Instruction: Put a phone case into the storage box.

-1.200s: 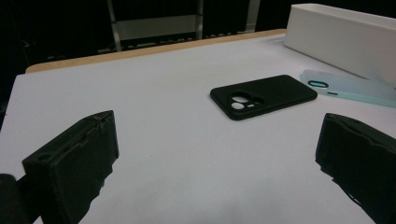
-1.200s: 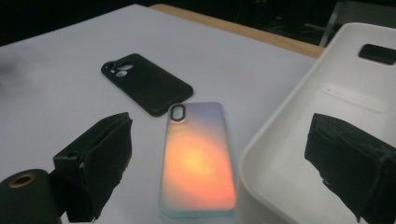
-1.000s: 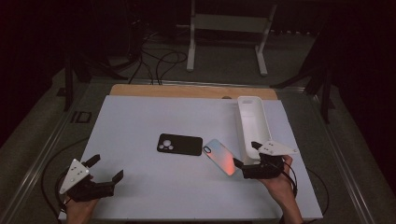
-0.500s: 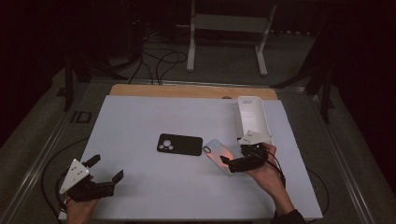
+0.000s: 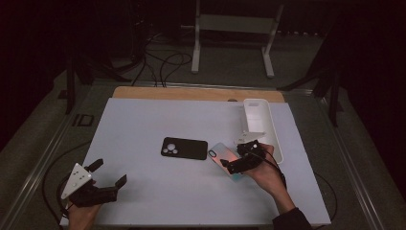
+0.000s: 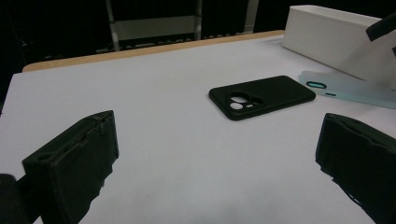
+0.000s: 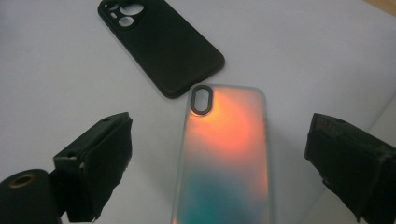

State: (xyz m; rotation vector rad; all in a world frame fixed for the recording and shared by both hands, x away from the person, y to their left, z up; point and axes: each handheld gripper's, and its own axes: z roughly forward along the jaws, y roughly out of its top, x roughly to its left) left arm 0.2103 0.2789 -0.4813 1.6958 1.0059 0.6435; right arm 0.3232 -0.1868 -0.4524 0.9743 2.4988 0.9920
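Work in hand: the right gripper (image 5: 238,163) reaches for the iridescent phone case (image 7: 225,154), likely to lift it; I judge the grasp not yet made.
Right gripper: jaws spread wide, one on either side of the case, holding nothing; the width suits closing across the case's long edges.
Iridescent phone case: flat on the table (image 5: 158,120), back up, toward the right edge, just beside the white tray (image 5: 265,125).
Black phone case (image 5: 184,148): flat near the table's middle, its end close to the iridescent one; whether they touch I cannot tell.
White tray: along the right edge toward the far corner, a likely drop-off spot.
Left gripper (image 5: 106,174): near the front left corner, jaws wide open and empty, probably kept aside so the right hand has room.
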